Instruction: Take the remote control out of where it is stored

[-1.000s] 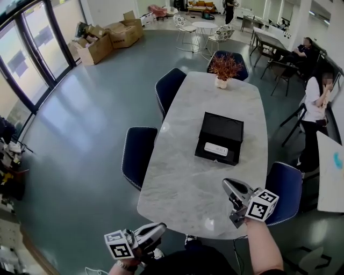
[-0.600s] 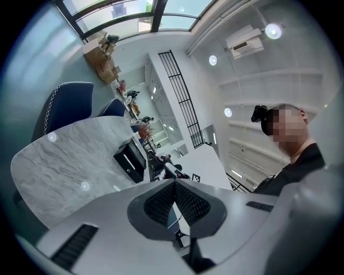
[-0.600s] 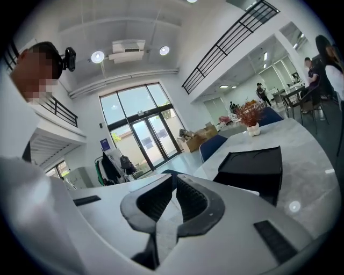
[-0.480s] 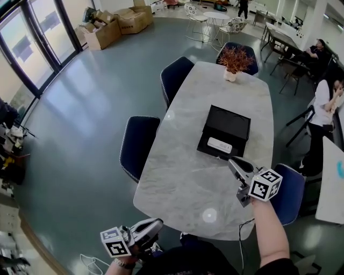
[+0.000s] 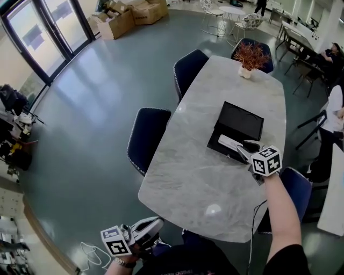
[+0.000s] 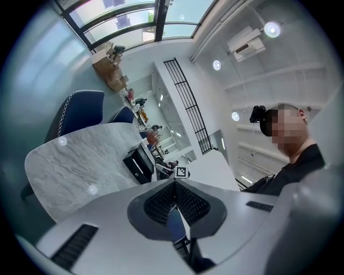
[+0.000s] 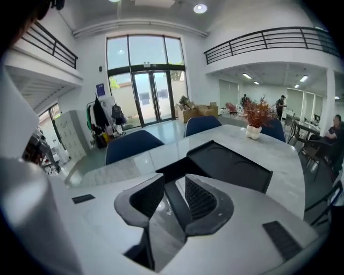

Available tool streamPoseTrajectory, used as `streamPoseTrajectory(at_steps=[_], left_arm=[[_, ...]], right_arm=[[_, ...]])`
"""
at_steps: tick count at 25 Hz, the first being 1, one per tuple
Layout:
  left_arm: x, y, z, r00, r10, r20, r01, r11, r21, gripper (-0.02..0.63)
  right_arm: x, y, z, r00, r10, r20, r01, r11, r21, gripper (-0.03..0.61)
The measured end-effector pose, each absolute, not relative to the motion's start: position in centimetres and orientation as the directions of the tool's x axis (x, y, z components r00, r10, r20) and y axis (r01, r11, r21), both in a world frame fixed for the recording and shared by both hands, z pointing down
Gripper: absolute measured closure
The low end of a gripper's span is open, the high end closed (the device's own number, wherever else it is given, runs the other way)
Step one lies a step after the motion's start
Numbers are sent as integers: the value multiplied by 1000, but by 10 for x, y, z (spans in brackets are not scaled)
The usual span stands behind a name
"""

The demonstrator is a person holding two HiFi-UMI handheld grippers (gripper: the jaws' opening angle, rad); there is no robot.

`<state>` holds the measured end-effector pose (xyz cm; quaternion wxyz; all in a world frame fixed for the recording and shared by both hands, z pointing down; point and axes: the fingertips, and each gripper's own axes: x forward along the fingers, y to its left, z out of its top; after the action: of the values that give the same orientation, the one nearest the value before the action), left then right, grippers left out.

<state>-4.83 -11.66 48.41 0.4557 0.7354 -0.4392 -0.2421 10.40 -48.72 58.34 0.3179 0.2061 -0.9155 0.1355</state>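
Observation:
A white remote control [image 5: 229,144] lies in the near end of an open black box [image 5: 239,122] on the marble table [image 5: 193,177]. My right gripper [image 5: 246,146] reaches over the box's near edge, right at the remote's end. Its jaws are opening, and the pads press on nothing. In the right gripper view the box's front wall [image 7: 171,172] shows in the gap of the right gripper [image 7: 171,194], with the lid [image 7: 231,164] beyond. My left gripper [image 5: 156,225] hangs low off the table's near end, jaws shut and empty; in its own view the left gripper [image 6: 174,185] points up.
Blue chairs stand on the left side [image 5: 148,137], [image 5: 189,67] and at the near right [image 5: 294,185]. A potted red plant [image 5: 251,56] sits at the table's far end. A person [image 5: 336,107] stands at the right. Cardboard boxes [image 5: 126,16] lie far back.
My right gripper has travelled forward over the table to the box's near edge, and its jaws have parted from shut. The left gripper has stayed low at the near end.

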Motion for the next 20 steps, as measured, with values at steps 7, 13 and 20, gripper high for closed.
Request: streamPoseTrajectory(at_steps=[7,13,20], left_arm=[[-50,-114,490,471,-880,66,-430,-164,888,606],[-42,-112,501,446,-891,88,-421,-122,899,606],[-51,-107,513,413,-906,93,-402,-90,911,606]], right_arm=[[102,-514,648,-478,-226,849,-254,961,113,422],[111,-531,684,-364,-185,913,-182,975,125,408],[101,-530,700,-292,-122,948,-95,991,98,373]])
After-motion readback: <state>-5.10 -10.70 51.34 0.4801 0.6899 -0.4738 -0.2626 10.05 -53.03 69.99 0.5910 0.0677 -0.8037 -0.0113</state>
